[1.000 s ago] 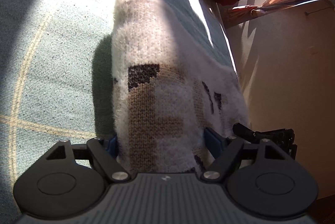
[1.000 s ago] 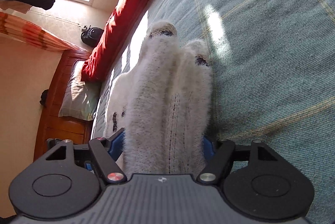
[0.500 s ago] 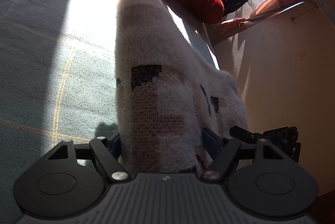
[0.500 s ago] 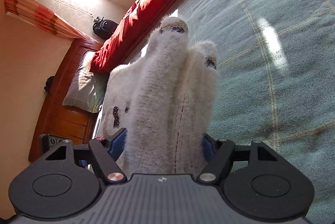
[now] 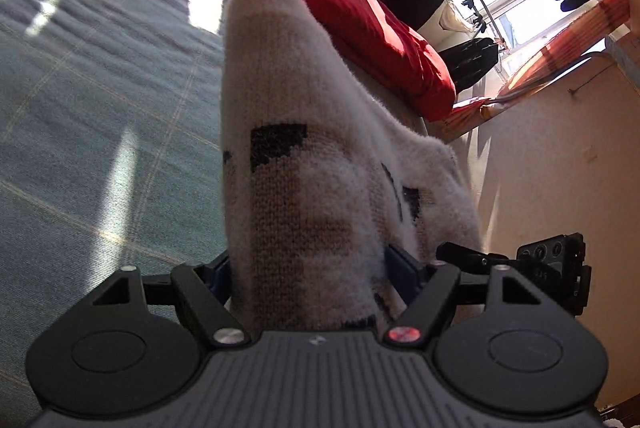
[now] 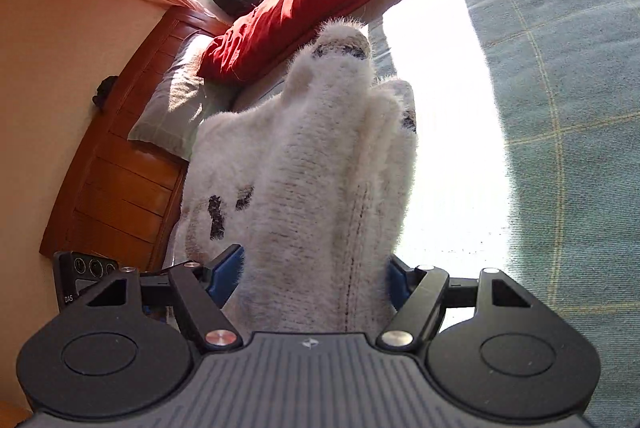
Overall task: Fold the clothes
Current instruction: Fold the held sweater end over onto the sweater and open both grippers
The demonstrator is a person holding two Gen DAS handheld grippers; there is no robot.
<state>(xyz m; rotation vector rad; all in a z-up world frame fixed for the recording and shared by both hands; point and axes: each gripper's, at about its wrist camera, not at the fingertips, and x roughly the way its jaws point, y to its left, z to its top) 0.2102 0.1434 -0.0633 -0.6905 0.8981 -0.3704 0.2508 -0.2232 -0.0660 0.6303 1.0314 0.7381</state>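
Your left tongs [image 5: 308, 268] and right tongs [image 6: 314, 270] each pinch one part of the fluffy white sweater [image 5: 304, 164], lifting it above the bed [image 5: 100, 132] so it hangs straight for folding.

sweater [image 5: 304, 196] above bedspread [image 5: 100, 132], quilt [image 5: 360, 0] behind

Left hand-held gripper [image 5: 308, 268] clamped on thick fuzzy knit sweater [image 5: 304, 164], right hand-held gripper [image 6: 314, 268] likewise clamped, blue pads [image 6: 226, 270] pressing bunched fabric, both raised.
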